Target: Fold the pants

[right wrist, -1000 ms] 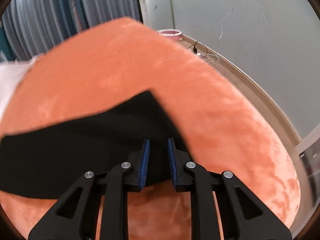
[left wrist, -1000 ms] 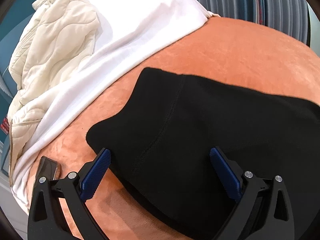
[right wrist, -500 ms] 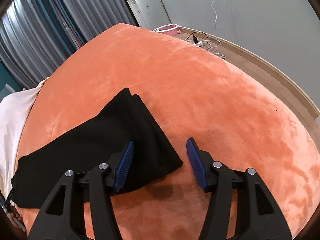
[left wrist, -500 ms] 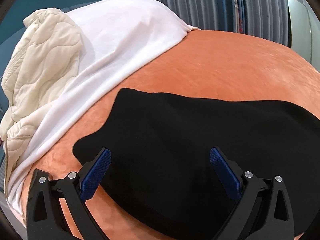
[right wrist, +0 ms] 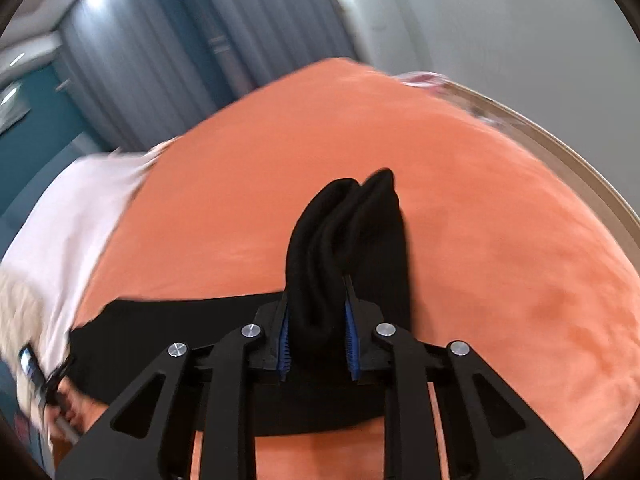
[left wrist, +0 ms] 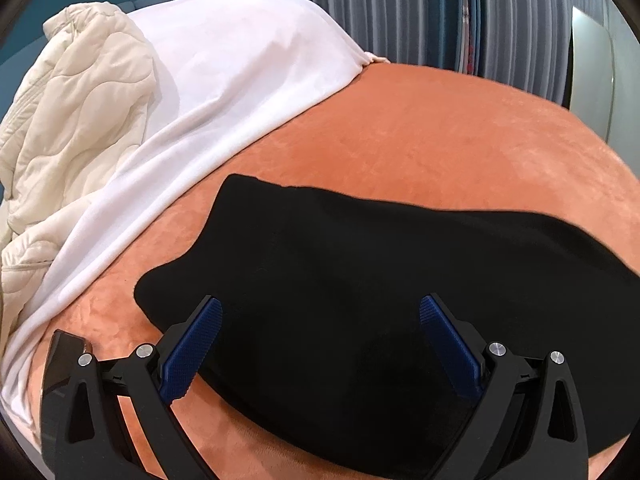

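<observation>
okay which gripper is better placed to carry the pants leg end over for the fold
Right. The right gripper is closing with the bunched leg end of the black pants between its pads, while the left gripper hangs open above the cloth.

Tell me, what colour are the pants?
Black, plain. The pants show best in the left wrist view, on the orange cover.

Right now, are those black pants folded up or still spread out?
Partly folded. The right gripper is closing on a lifted, bunched end of the pants; the rest lies flat on the orange bed.
</observation>
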